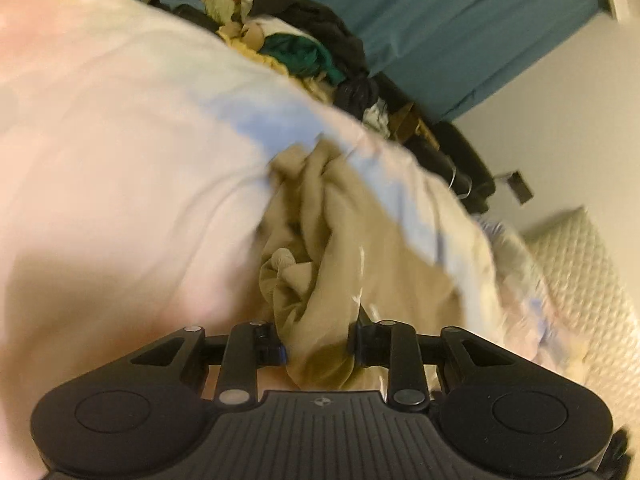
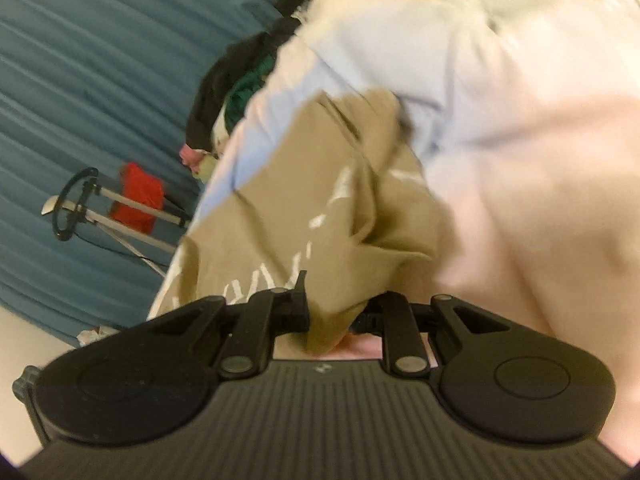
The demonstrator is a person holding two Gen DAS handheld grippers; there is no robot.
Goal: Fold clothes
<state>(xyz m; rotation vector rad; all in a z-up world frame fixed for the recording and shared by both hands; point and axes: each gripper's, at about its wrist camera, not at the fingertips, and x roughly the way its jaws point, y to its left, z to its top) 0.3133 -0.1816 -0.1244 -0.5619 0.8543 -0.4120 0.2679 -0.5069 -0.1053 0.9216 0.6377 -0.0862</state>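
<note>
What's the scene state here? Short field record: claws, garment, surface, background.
left claw: shut on tan garment
right claw: shut on tan garment, white print showing
garment state: bunched, not yet folded
surface: pale pink and blue bedding
clothes pile: beyond the bedding, mixed dark, green, pink
backdrop: teal curtain
image quality: motion blur in both views

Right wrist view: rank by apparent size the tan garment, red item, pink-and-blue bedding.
1. pink-and-blue bedding, largest, though part is very near the lens
2. tan garment, clamped in the right hand-held gripper
3. red item, smallest but farthest away
</note>
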